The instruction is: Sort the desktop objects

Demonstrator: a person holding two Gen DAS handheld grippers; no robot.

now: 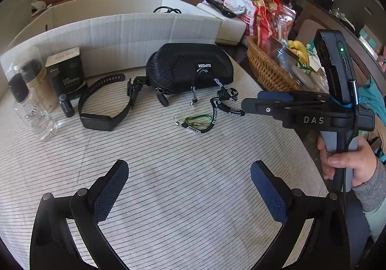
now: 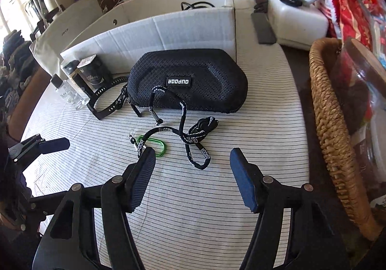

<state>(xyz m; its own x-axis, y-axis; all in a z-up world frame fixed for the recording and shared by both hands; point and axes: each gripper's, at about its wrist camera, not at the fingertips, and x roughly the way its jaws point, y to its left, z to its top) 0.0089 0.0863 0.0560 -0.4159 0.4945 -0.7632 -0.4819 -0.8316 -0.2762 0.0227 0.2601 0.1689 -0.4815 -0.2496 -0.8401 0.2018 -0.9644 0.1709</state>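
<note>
**deskrat:** So both grippers hang over the near part of the striped tablecloth (image 1: pixel 193 197) with nothing in them. Left gripper (image 1: pixel 189 188) has its jaws spread wide over bare cloth. Right gripper (image 2: pixel 190 173) is parted about halfway, nothing between the pads, left fingertip (image 2: pixel 147 156) just beside the green carabiner (image 2: pixel 154 145).

**pinboard:** Where's the stuff to sort?

**deskrat:** Black mesh case (image 2: pixel 187 82) sits toward the far edge, right against the white cardboard box (image 2: pixel 168 31). Its black lanyard (image 2: pixel 190 137) trails from the case toward the near side in loops, carabiner at the end. Left of the case lies a black smartwatch (image 1: pixel 101 111), strap curled. Over at the far left corner: a clear bottle (image 1: pixel 31 111), a dark carton (image 1: pixel 67 72), and a small black tube (image 1: pixel 65 106) near the watch.

**pinboard:** And the right edge?

**deskrat:** Wicker basket (image 2: pixel 330 125), well apart from the case. A hand (image 1: pixel 347 164) grips the right gripper's handle.
</note>
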